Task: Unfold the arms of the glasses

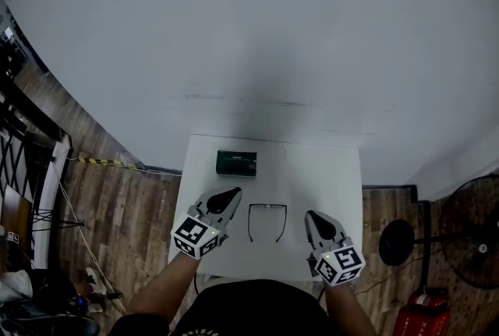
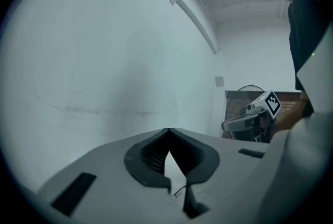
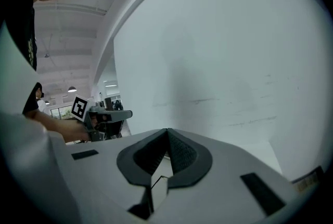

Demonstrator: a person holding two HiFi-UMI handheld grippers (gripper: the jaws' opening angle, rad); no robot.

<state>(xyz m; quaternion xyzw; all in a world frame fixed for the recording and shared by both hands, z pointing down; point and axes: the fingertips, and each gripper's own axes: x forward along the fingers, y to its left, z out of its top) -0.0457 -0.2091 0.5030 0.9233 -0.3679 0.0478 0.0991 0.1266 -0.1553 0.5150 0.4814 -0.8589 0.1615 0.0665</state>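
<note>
The black-framed glasses (image 1: 267,206) lie on the small white table (image 1: 343,171), front bar away from me and both arms stretched toward me. My left gripper (image 1: 233,192) hangs to the left of them and my right gripper (image 1: 310,216) to the right, neither touching them. Both have their jaws together with nothing held. In the left gripper view the left gripper (image 2: 168,130) points at the white wall, its tips meeting, and the right gripper (image 2: 250,121) shows off to the side. In the right gripper view the right gripper (image 3: 167,130) is likewise shut, with the left gripper (image 3: 106,116) beyond it.
A black case (image 1: 236,163) sits at the table's back edge, against the white wall. To the right on the wooden floor stand a round black stand (image 1: 398,242), a fan (image 1: 475,241) and a red object (image 1: 421,319). Cables and clutter lie at the left.
</note>
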